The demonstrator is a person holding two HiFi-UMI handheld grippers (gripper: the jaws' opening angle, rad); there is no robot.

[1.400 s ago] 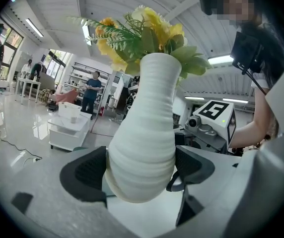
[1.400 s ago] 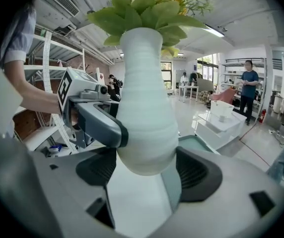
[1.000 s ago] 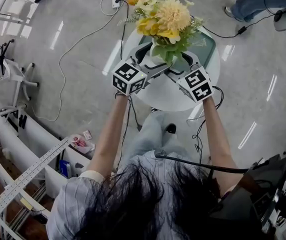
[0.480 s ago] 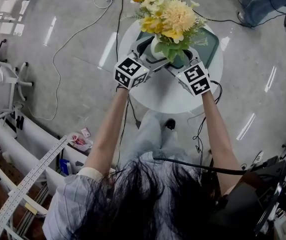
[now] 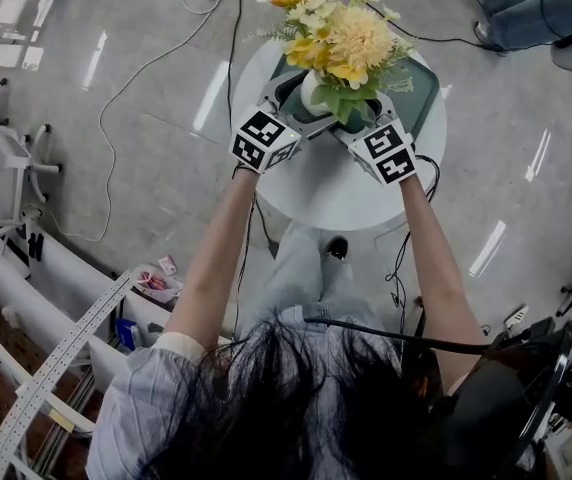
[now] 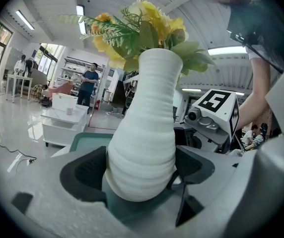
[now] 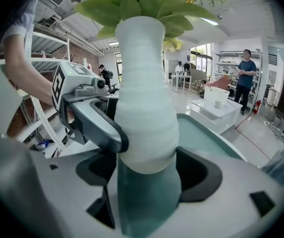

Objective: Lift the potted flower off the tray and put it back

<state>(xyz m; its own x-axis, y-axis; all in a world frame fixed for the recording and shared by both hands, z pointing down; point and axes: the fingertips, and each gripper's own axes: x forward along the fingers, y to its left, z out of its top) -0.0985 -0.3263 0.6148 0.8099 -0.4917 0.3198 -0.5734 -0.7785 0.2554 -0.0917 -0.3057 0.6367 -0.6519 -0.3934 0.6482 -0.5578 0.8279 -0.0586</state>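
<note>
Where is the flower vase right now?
In the head view, the white vase is top centre over the green tray on the round table, clamped between the left gripper and right gripper.

Bright workshop hall with a glossy grey floor (image 5: 96,178).
Far beyond the left claw (image 6: 141,170): tall windows (image 6: 45,58), a white low table (image 6: 65,120), ceiling strip lights (image 6: 80,11); cables (image 5: 107,148) trail over the floor.

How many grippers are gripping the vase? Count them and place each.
2. The left gripper clamps the white vase from the person's left, the right gripper from the right; none hidden.
</note>
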